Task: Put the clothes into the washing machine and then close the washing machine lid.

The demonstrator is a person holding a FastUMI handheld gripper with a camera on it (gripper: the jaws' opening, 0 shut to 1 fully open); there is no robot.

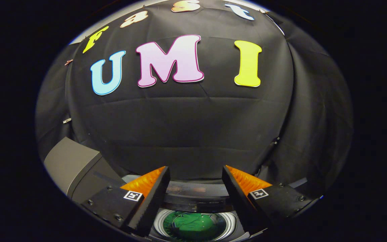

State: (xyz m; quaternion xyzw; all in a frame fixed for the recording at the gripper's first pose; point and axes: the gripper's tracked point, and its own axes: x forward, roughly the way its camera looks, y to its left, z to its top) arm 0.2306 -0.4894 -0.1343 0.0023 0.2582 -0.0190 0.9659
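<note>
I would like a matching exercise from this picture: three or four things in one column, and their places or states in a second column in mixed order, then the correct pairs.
Column 1
1. green garment
2. gripper
3. grey box
4. washing machine

Column 2
A. stands beside the machine, next to one finger
B. lies inside the round drum
C. open, holding nothing, above the drum
D. seen from above, drum mouth uncovered, below the fingers

Pairs: 1-B, 2-C, 3-A, 4-D
</note>
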